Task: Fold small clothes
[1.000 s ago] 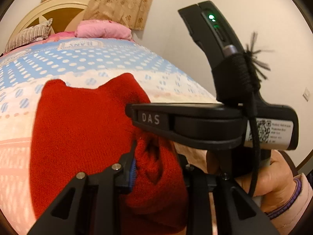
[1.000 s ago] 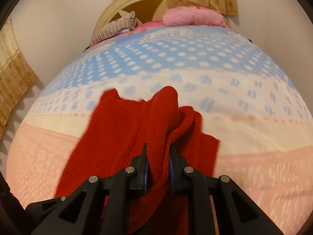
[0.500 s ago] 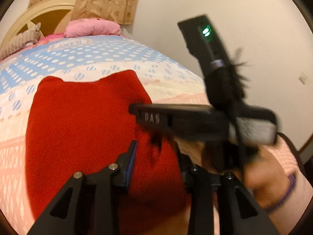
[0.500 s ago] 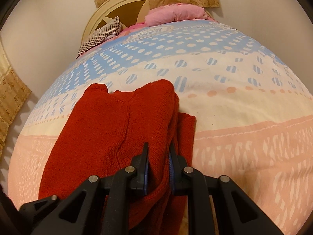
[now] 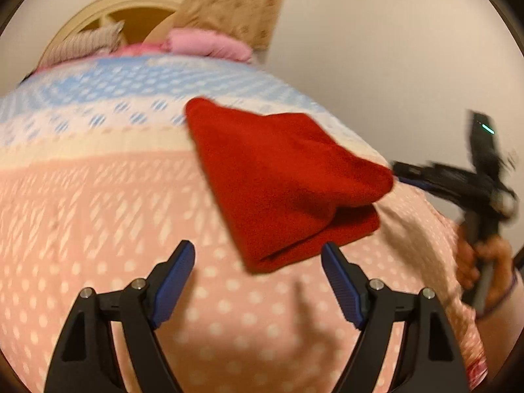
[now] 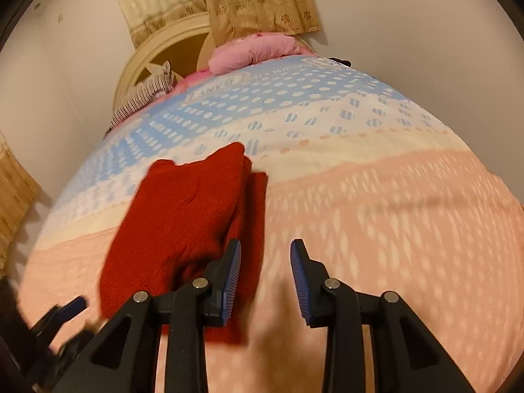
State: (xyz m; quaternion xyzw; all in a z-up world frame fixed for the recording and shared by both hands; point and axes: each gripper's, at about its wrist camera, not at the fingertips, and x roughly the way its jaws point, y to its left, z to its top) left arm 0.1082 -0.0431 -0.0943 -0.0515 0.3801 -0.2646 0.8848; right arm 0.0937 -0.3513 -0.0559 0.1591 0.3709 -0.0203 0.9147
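Pink dotted bedspread (image 5: 98, 216) lies under your red sweater (image 5: 281, 183), folded in a neat pile at about 1 o'clock. Your left tongs (image 5: 258, 281) and right tongs (image 6: 266, 281) are both opening, holding nothing. This fold looks done; maybe one more tidy fold.

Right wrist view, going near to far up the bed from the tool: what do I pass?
Right tool, jaws opening with nothing between them → folded red knit garment → pink band of the bedspread → cream band → blue dotted band → pink pillow → cream headboard → curtain.
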